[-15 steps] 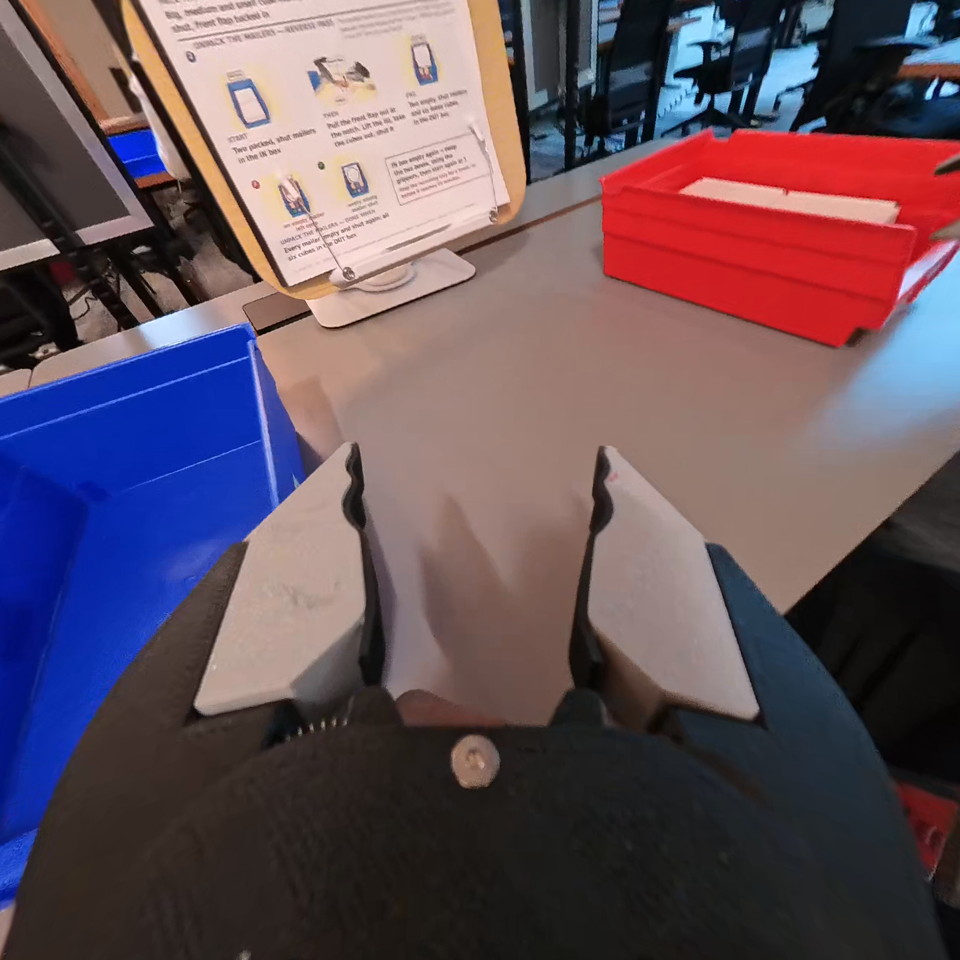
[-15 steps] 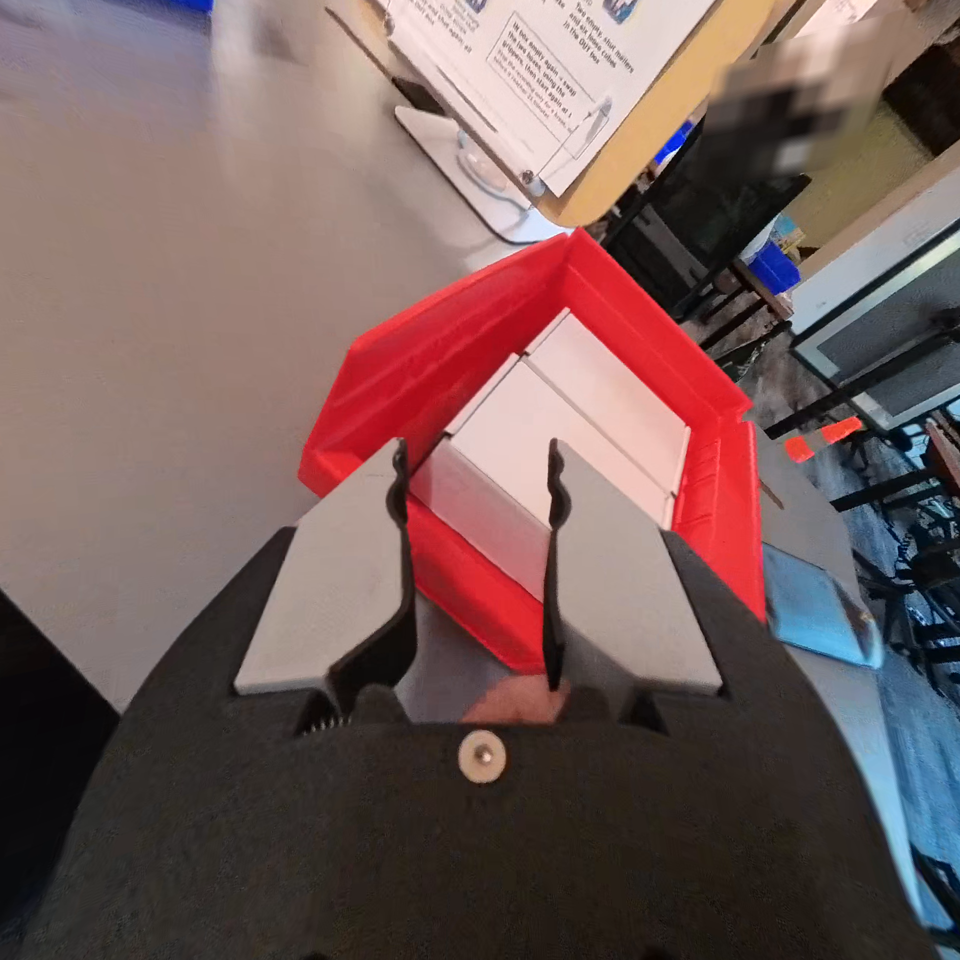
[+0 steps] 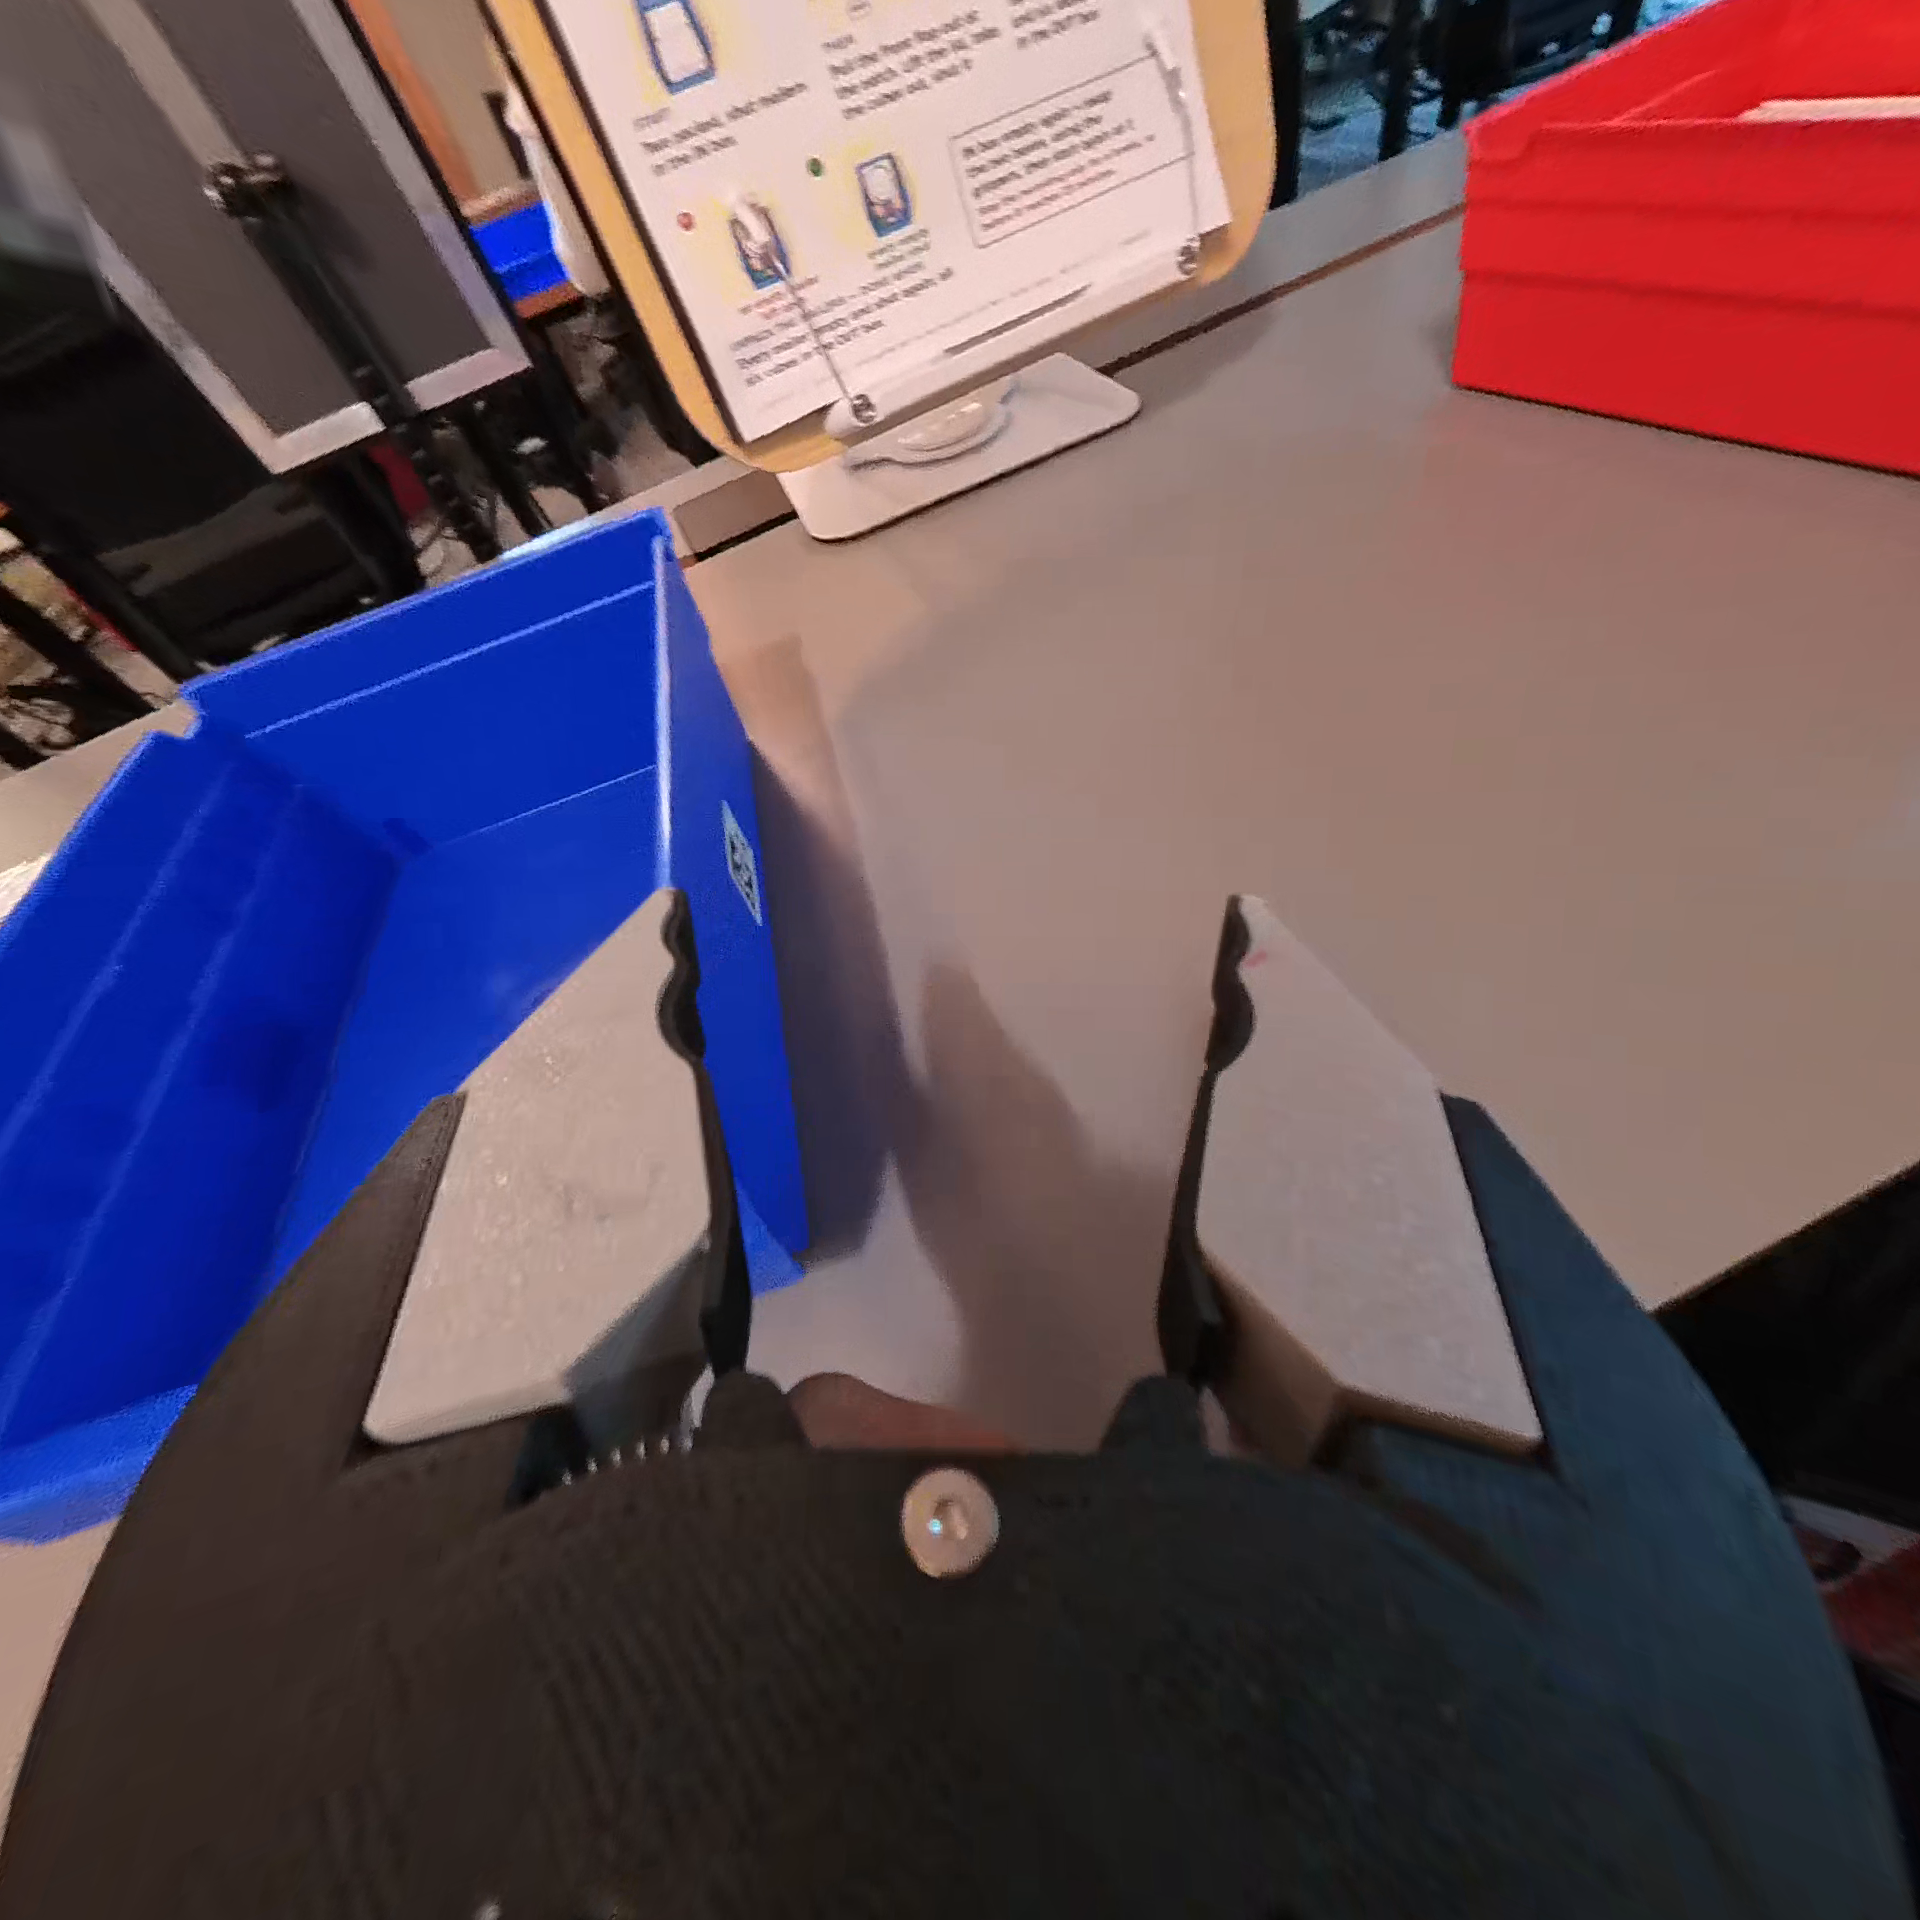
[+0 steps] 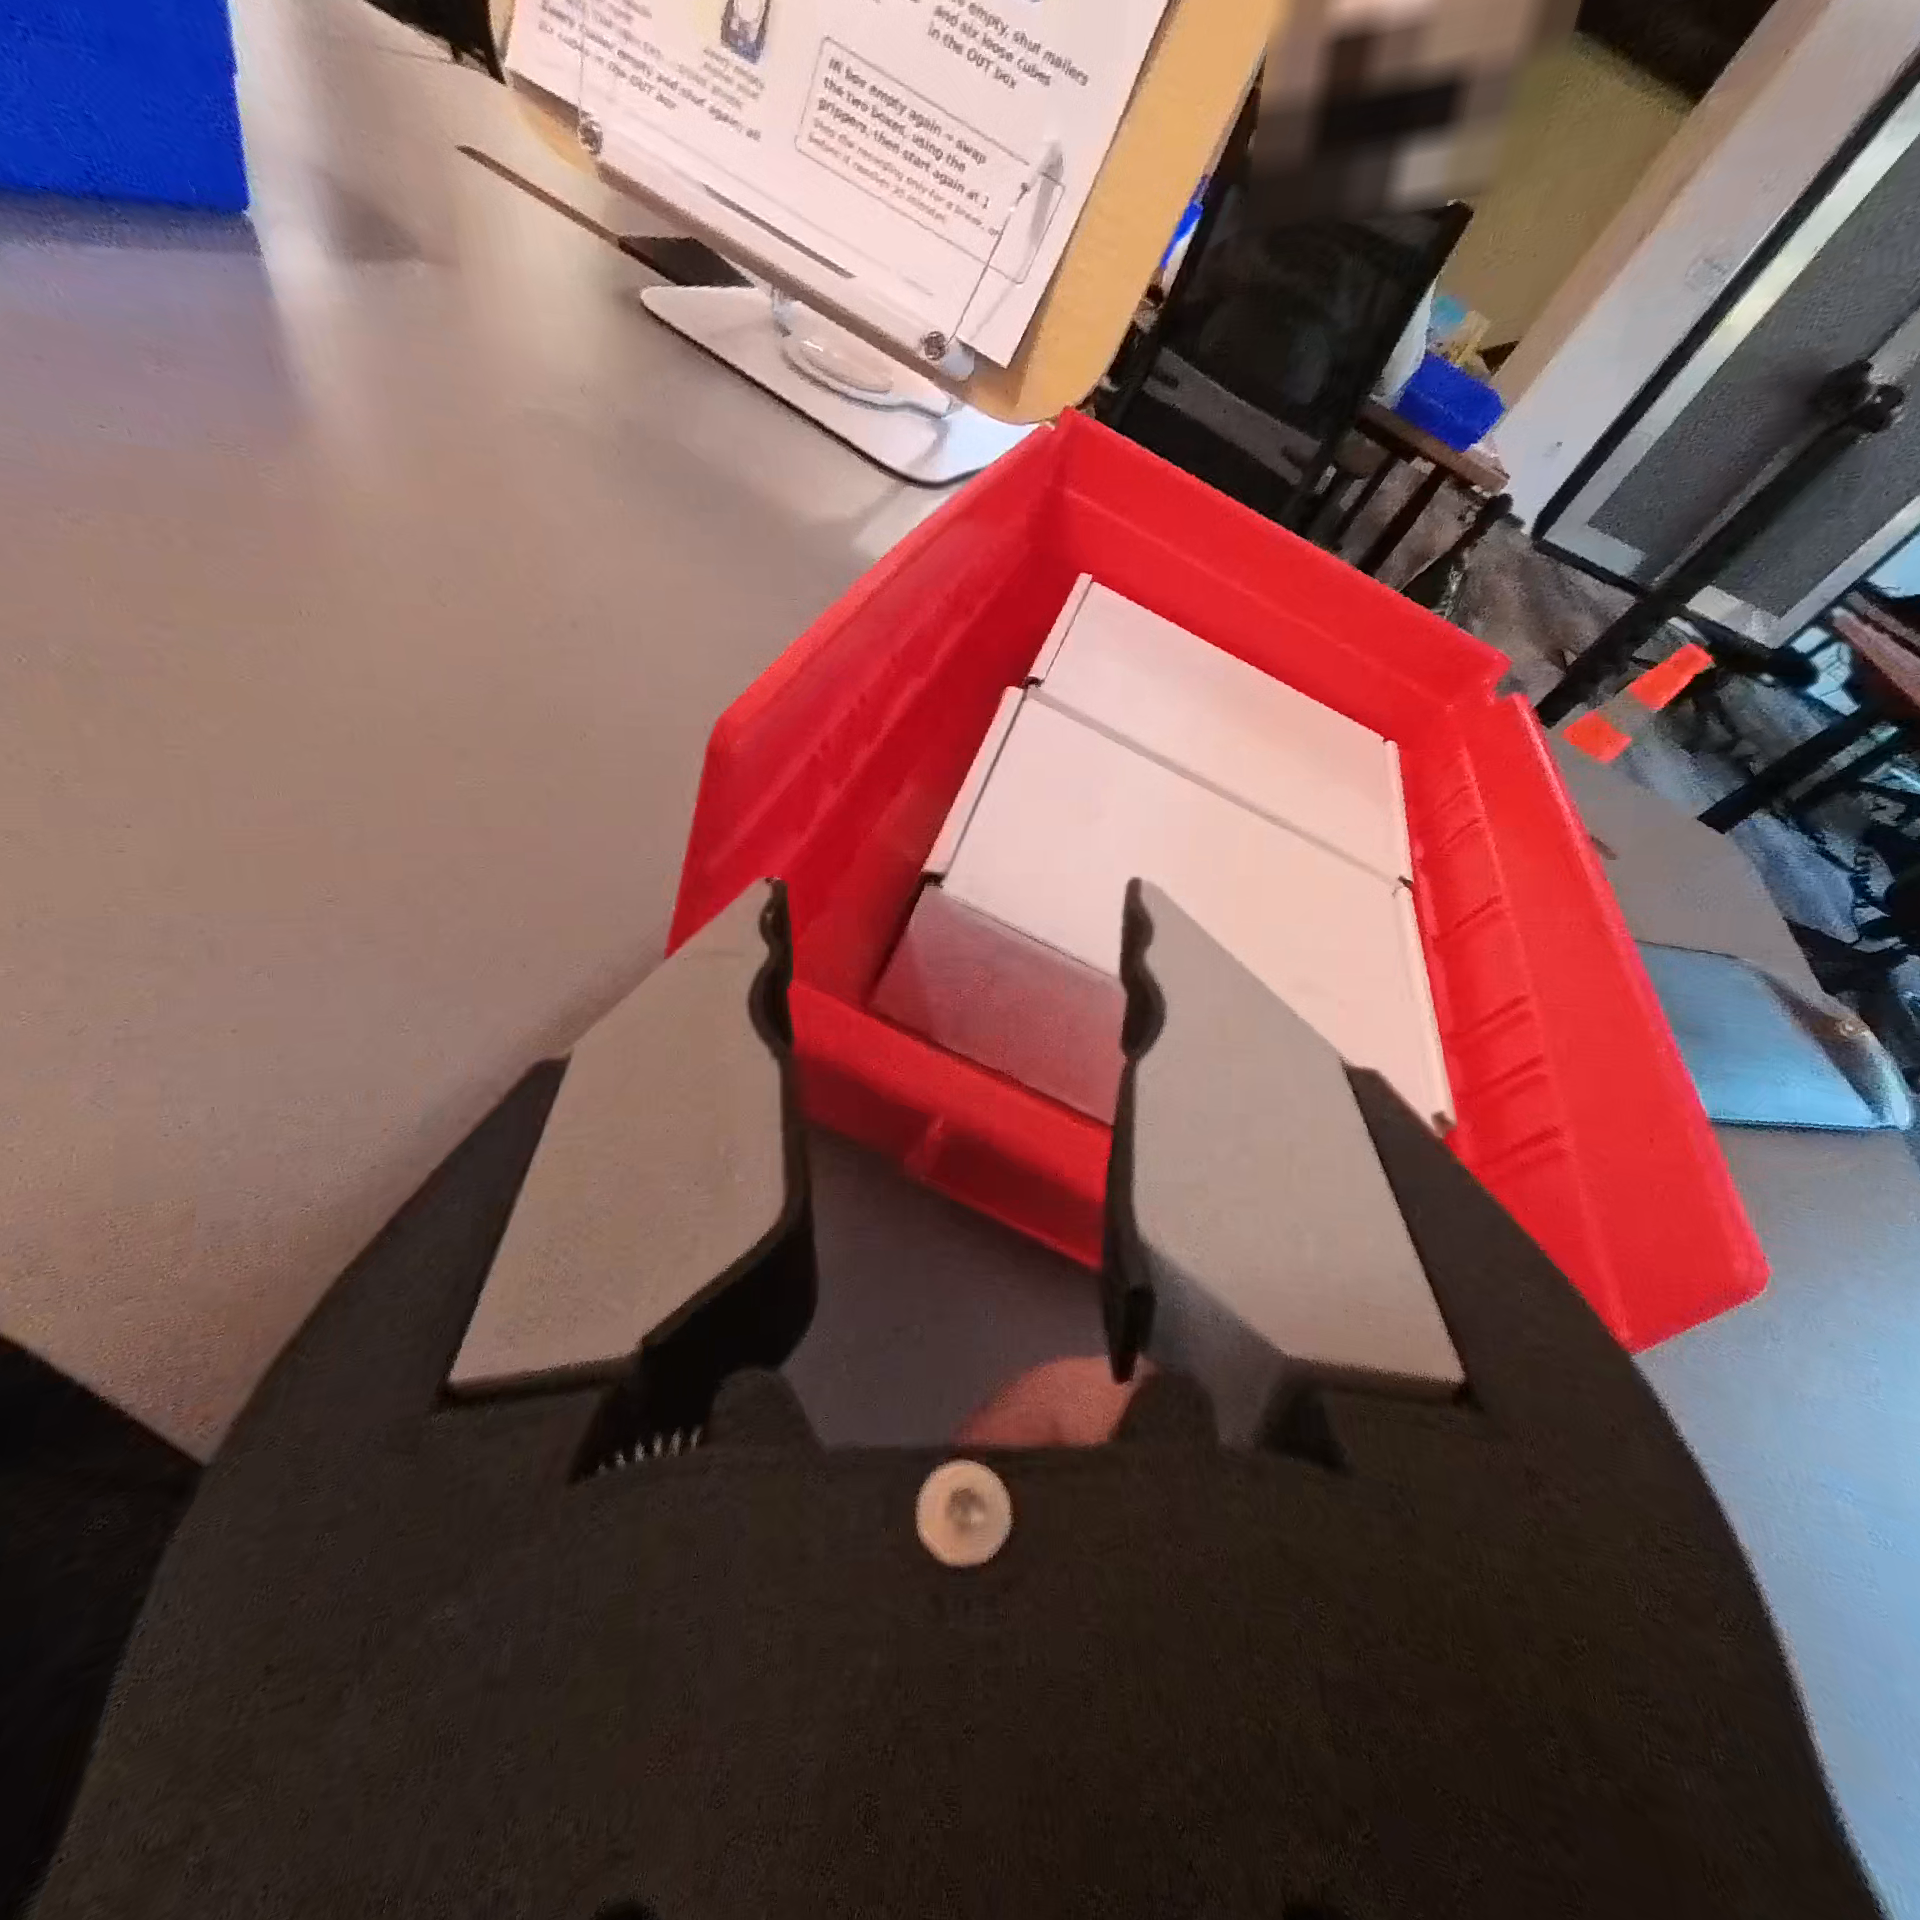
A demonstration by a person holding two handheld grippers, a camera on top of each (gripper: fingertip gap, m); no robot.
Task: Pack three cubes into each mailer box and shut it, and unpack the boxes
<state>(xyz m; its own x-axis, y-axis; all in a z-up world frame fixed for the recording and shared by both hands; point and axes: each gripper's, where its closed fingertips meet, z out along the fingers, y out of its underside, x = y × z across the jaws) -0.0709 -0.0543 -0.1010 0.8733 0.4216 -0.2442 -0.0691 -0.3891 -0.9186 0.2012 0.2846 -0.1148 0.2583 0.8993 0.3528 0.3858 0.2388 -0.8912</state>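
Note:
Two shut white mailer boxes lie side by side in a red bin (image 4: 1558, 1091): a near mailer (image 4: 1164, 862) and a far mailer (image 4: 1226, 686). My right gripper (image 4: 951, 899) is open and empty, hovering above the bin's near end, over the near mailer's front edge. My left gripper (image 3: 951, 914) is open and empty above the bare grey table (image 3: 1351, 779), just right of an empty blue bin (image 3: 436, 831). The red bin also shows at the far right of the left wrist view (image 3: 1683, 301). No cubes are in view.
An instruction sheet on a wooden-backed stand (image 3: 935, 187) with a white base stands at the table's back between the bins; it also shows in the right wrist view (image 4: 831, 166). The table's front edge (image 3: 1662, 1278) lies to the right of my left gripper.
My left gripper has swung left and lifted, so the blue bin's inside now shows. My right gripper has opened wider and now sees the red bin from a slightly different angle.

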